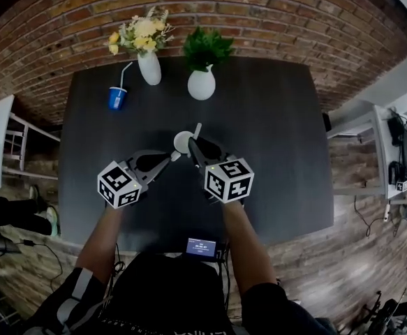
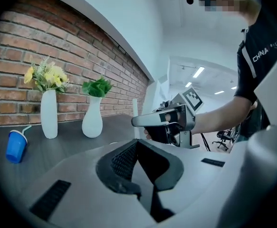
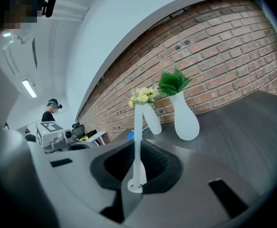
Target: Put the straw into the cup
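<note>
A dark tabletop [image 1: 273, 117] stands against a brick wall [image 1: 259, 19], seen from above over a person's two forearms. Each hand holds a grey tool with a black-and-white marker cube on top, and both tools point toward the middle of the tabletop. The right claw [image 1: 192, 144] is closed on a white straw [image 3: 138, 127]. In the right gripper view the straw stands upright, pinched between the dark pads. A small white cup [image 1: 182, 142] sits near the middle of the tabletop, and the straw's tip is just at its rim – whether it has gone inside cannot be told. The left claw [image 1: 175, 156] has its jaws drawn together with nothing between them. Its tip is just beside the near edge of the white cup, though it is unclear whether they touch. At the far side of the tabletop, well apart from the claws, stand three things in a row. They are a blue cup [image 1: 116, 98] with its own bent straw, a white vase of yellow flowers [image 1: 149, 68], and a white vase of green leaves [image 1: 202, 84].
</note>
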`<state>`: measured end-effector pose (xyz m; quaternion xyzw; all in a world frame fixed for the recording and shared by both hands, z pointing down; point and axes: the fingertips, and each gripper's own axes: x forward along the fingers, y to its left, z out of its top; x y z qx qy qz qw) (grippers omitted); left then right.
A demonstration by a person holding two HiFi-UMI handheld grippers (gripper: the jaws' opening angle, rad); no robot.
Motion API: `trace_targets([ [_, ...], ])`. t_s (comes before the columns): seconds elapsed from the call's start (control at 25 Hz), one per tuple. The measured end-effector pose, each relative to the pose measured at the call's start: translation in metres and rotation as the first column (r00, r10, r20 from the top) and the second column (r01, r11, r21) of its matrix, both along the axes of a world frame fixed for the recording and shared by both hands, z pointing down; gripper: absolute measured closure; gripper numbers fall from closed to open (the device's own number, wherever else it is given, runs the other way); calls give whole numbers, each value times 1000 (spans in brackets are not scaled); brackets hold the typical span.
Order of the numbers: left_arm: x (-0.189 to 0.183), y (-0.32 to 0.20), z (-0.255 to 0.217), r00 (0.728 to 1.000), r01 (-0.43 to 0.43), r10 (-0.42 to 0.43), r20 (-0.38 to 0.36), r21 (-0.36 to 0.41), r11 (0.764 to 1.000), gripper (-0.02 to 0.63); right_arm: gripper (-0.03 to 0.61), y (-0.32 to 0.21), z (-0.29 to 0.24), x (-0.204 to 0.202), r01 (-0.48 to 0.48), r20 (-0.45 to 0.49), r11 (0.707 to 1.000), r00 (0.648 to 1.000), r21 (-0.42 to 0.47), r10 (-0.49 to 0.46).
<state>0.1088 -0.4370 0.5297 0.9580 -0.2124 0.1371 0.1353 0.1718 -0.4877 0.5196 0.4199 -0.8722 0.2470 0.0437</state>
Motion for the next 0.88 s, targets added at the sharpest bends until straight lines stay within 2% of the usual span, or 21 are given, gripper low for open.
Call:
trace_targets([
  [0.28,4,-5,23,999,39,-40,-16,-56,998,611,534,-25,26,0,-20,26,1000,999,-15,20],
  [0.88,1,-6,45,997,70,-74,-35,-112,991,611,532,-23,69,-10,20,-95,1000,995,-22,-22],
])
